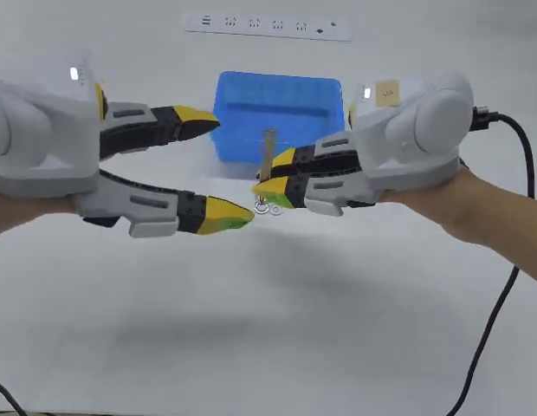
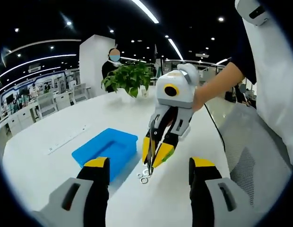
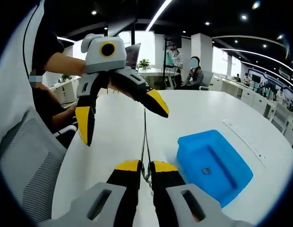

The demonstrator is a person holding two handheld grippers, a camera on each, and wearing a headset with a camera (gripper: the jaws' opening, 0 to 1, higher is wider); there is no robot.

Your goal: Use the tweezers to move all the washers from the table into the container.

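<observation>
Where the washers lie: the washers (image 2: 144, 178) sit in a small bunch on the table (image 1: 268, 347), just in front of the container (image 1: 277, 108). One more washer (image 3: 206, 170) is already inside it.
Right gripper: the right gripper (image 1: 273, 180) has its jaws pressed together on the tweezers (image 1: 268, 149). The tips point down right at the bunch. I cannot tell if they touch it.
Left gripper: the left gripper (image 1: 218, 165) has its jaws spread wide and holds nothing. It hangs just beside the tweezers.
How the washers will feel: I think small, thin, hard and very light. They look smooth and lie flat, so they may slip or pop out of the tips.
Where to grab: my guess is one tip in the hole and one on the outside rim, one washer at a time.
Edges: the near wall of the container must be lifted over.
Room: the way there is short and bare. The power strip (image 1: 268, 26) and the cable (image 1: 498, 303) are well apart.
</observation>
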